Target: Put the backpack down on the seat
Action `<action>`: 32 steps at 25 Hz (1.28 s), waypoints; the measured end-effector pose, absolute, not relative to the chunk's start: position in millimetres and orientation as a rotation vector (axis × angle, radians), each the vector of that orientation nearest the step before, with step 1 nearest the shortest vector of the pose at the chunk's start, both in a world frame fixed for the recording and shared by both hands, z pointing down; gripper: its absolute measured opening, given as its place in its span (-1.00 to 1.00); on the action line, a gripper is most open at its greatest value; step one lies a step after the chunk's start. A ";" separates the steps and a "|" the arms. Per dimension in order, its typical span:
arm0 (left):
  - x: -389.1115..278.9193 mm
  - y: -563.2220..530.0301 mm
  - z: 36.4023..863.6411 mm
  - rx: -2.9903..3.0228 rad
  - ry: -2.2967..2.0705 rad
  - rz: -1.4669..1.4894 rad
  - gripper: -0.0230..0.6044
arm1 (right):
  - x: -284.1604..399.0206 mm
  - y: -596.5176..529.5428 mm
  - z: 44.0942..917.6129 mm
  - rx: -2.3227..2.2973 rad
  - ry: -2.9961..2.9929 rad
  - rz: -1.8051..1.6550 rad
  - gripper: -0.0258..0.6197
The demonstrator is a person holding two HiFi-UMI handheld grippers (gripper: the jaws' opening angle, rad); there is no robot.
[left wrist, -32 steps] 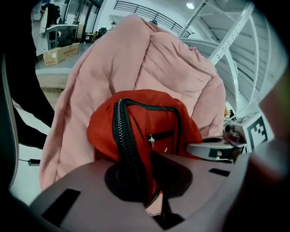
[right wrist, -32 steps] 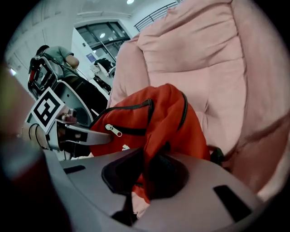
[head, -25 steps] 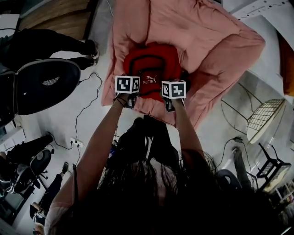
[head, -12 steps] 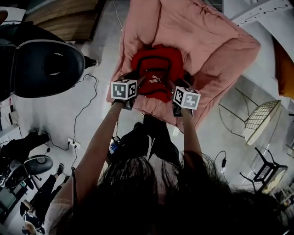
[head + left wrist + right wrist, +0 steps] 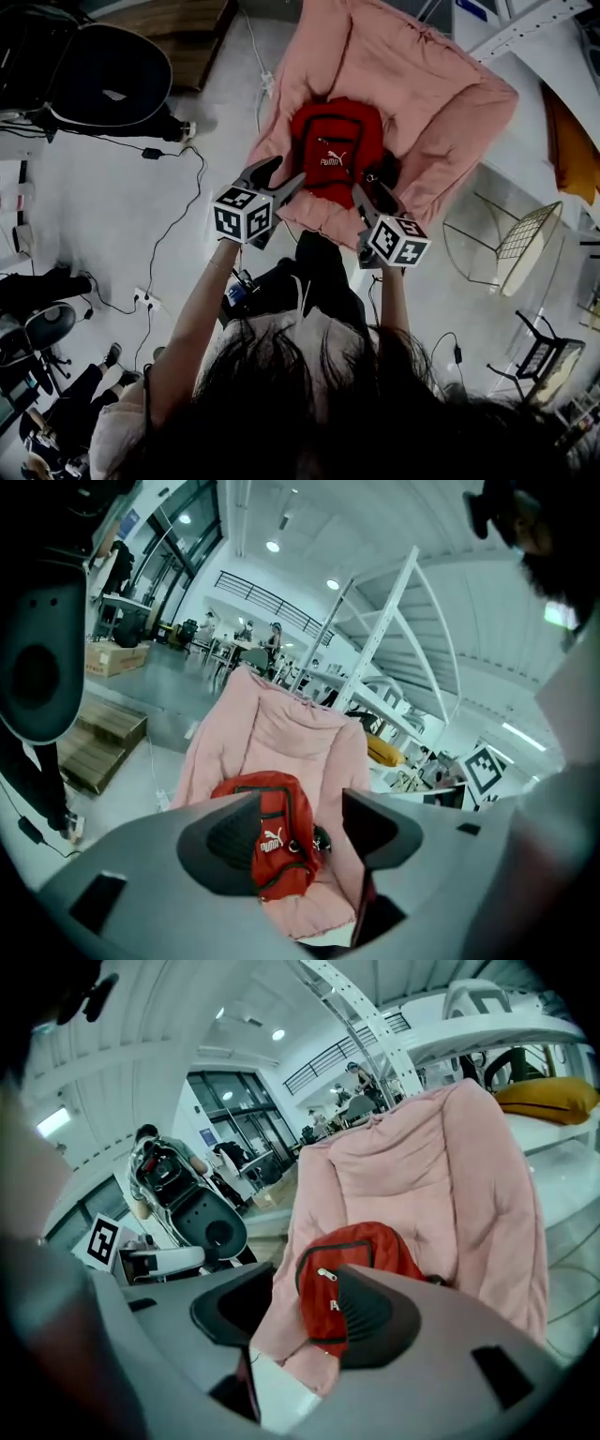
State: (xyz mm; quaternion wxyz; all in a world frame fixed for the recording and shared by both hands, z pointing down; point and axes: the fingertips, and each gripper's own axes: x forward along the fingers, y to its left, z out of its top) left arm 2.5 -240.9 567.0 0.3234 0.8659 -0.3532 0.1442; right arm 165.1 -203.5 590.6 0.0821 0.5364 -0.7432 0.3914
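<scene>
Claws first, both released. Your left claw (image 5: 286, 171) has just been opening its jaws; they stand wide with nothing gripped. In the left gripper view the backpack only shows through the gap, further off. Your right claw (image 5: 372, 192) has also just been opening, then eased in slightly. Its pads are bare too, and the bag again shows beyond them, not between them.

Seat (image 5: 412, 84): a pink padded chair that fills the upper middle of the head view, with its back tilted away from you and its front edge toward you.

Backpack (image 5: 336, 150): red, resting on the seat cushion and leaning against the seat back. It is touching the pink padding and neither claw.

Key relation:
- The backpack lies ahead of and below both claws, centred between them.
- Its long axis runs up the seat, away from you, with the top end far and the bottom end near.
- Neither hand is clearly closer. The left tips sit off its near left corner and the right tips off its near right corner, both apart from the fabric.

Judgement: the bag looks placed and no further reach seems needed. If you adjust it, either claw would go forward and down.

White logo (image 5: 330, 161): faces up toward you.
</scene>
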 end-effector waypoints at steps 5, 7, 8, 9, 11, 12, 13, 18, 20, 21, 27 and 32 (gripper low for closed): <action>-19.2 -174.3 537.3 2.371 -0.902 0.430 -0.06 | 135.4 -158.7 545.0 1.654 -2.305 1.144 -0.38; -27.6 -151.5 532.7 2.387 -0.897 0.433 -0.10 | 123.1 -143.6 532.2 1.669 -2.337 1.134 -0.43; -32.9 -140.8 531.2 2.384 -0.893 0.423 -0.13 | 115.8 -135.9 528.0 1.671 -2.352 1.131 -0.46; -39.5 -130.6 529.4 2.378 -0.889 0.407 -0.18 | 107.3 -127.8 525.4 1.669 -2.367 1.130 -0.48; -56.8 -113.5 523.7 2.361 -0.902 0.364 -0.30 | 89.3 -110.2 524.6 1.648 -2.383 1.136 -0.53; -66.1 -106.7 519.5 2.351 -0.920 0.337 -0.35 | 81.5 -100.7 525.1 1.632 -2.383 1.137 -0.54; -74.6 -100.5 514.5 2.343 -0.940 0.310 -0.38 | 75.1 -90.8 524.8 1.617 -2.382 1.134 -0.56; -112.7 -64.6 498.9 2.331 -0.999 0.241 -0.55 | 49.9 -37.4 514.3 1.592 -2.385 1.095 -0.62; -123.9 -47.6 499.0 2.317 -1.000 0.242 -0.56 | 42.3 -16.0 509.6 1.586 -2.378 1.082 -0.63; -127.9 -39.5 499.3 2.309 -0.999 0.238 -0.56 | 39.3 -6.5 507.1 1.578 -2.376 1.071 -0.64; -131.1 -11.7 505.2 2.291 -1.008 0.236 -0.56 | 35.6 20.8 498.1 1.526 -2.384 1.002 -0.66; -117.8 2.7 500.4 2.316 -0.983 0.243 -0.56 | 37.5 32.9 493.5 1.505 -2.385 0.981 -0.66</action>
